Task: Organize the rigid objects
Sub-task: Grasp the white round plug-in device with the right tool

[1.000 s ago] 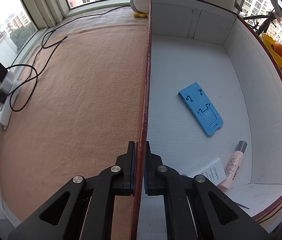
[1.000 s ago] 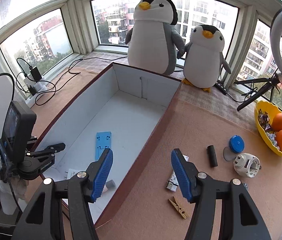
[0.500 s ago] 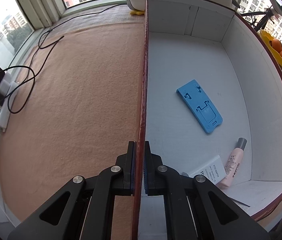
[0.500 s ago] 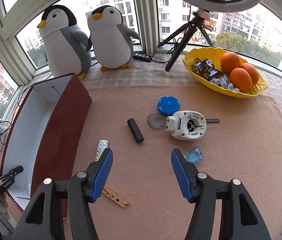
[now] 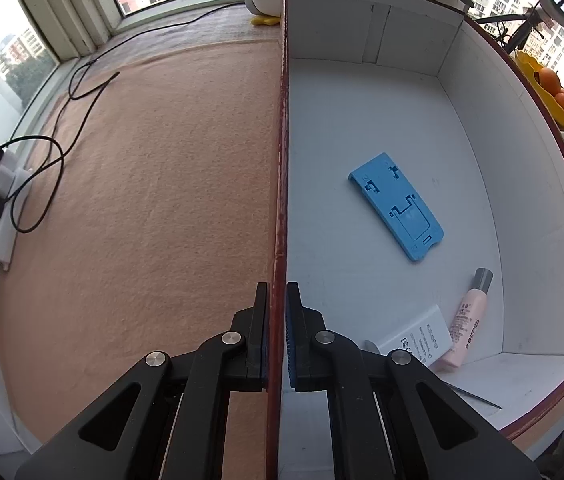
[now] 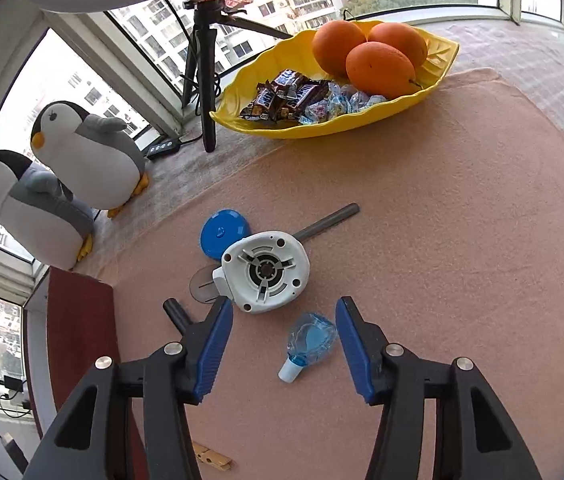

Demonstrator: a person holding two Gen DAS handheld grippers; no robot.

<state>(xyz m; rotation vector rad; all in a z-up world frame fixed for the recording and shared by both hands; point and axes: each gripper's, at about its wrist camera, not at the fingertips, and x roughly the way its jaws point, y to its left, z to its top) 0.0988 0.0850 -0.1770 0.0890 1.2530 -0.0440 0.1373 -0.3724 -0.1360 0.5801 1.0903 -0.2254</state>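
My left gripper [image 5: 278,312] is shut on the near left wall of the dark red box [image 5: 281,168]. On the box's white floor lie a blue phone stand [image 5: 396,206], a pink tube [image 5: 468,318] and a white carton [image 5: 418,338]. My right gripper [image 6: 282,334] hovers over the peach cloth with its jaws closing. A small clear blue bottle [image 6: 309,340] lies between the pads, apart from both. Just beyond it sit a white round device [image 6: 264,272], a blue lid [image 6: 224,234], a grey disc [image 6: 202,284], a black cylinder [image 6: 174,312] and a grey rod [image 6: 328,220].
A yellow leaf-shaped dish [image 6: 434,74] with three oranges and sweets stands at the back. Two plush penguins [image 6: 82,156] and a tripod [image 6: 202,80] stand by the windows. A wooden clothespin [image 6: 212,458] lies near my right gripper. Cables and a power strip [image 5: 2,208] lie far left.
My right gripper swung from the box to the loose items, rolled, dropped lower over the blue bottle, and its jaws narrowed. The left gripper kept its hold on the box wall.
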